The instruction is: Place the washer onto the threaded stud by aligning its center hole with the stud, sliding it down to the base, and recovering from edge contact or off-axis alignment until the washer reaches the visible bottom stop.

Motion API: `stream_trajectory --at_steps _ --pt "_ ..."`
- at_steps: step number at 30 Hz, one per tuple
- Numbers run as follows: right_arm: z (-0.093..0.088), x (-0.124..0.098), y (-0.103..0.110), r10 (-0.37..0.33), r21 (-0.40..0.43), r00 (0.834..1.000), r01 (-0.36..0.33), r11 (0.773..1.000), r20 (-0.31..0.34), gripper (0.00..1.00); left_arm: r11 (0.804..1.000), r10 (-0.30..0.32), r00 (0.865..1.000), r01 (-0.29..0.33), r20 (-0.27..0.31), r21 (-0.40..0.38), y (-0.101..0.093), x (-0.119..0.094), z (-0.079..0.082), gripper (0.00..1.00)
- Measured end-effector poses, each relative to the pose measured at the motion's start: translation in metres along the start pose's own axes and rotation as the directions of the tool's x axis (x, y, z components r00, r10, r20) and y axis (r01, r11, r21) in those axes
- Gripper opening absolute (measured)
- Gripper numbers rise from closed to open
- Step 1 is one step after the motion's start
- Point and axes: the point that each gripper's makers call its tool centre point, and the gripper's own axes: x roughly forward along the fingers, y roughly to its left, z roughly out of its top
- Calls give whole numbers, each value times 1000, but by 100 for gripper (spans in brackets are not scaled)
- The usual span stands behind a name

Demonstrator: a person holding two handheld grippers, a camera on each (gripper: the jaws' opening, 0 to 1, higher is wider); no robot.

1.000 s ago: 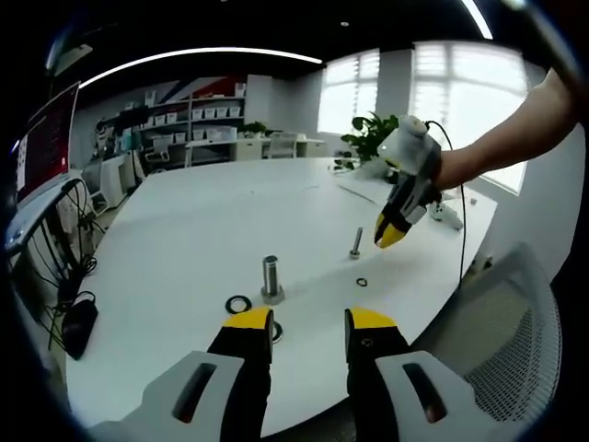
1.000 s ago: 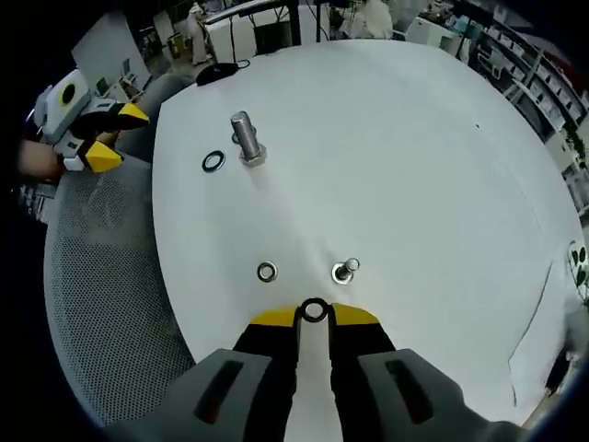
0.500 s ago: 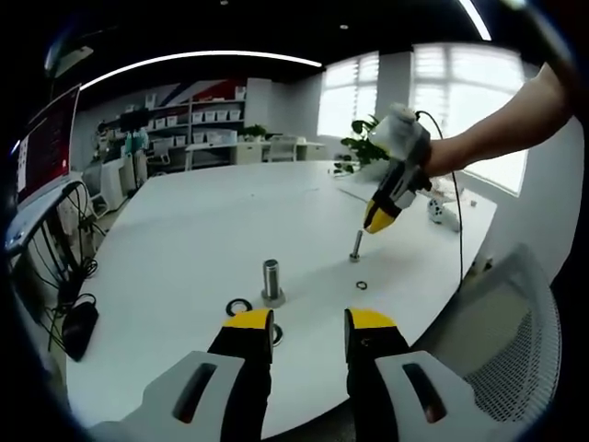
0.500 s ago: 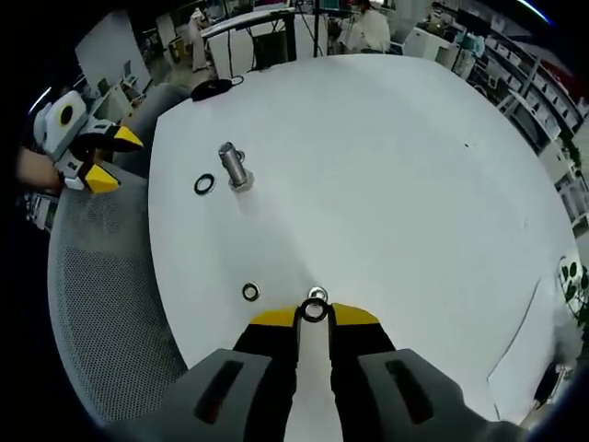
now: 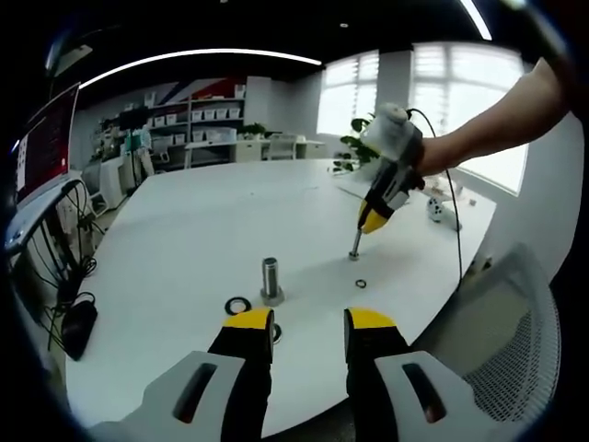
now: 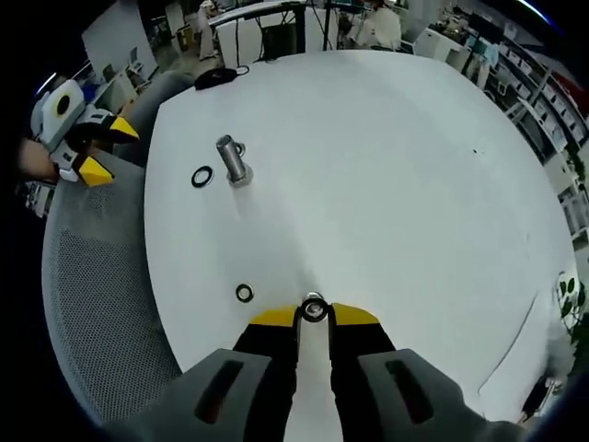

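Yellow-tipped right gripper (image 6: 314, 315) pinches the washer (image 6: 314, 310) directly over the slim threaded stud (image 5: 355, 244) on the white table (image 6: 386, 175); the left gripper (image 5: 309, 324) hovers with jaws apart.

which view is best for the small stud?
Left gripper view: the small stud shows side-on, full height, under the right tongs. Right gripper view sees only its top, end-on behind the held washer.

In the right gripper view the right tongs (image 6: 314, 316) hide most of the washer (image 6: 314, 310) and the thin stud (image 6: 315, 300) near the counter (image 6: 386, 166) edge; whether hole meets stud cannot be told.
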Motion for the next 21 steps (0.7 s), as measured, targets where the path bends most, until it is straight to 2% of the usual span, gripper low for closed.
stream_trajectory --at_steps 14,21 --pt "-5 11 1 11 -31 999 -12 999 -47 14 1000 -3 1000 3 -3 1 -1 0 0 28" --pt "-11 24 1 24 -28 997 -26 999 -76 14 1000 -5 1000 5 0 4 -1 0 0 28"
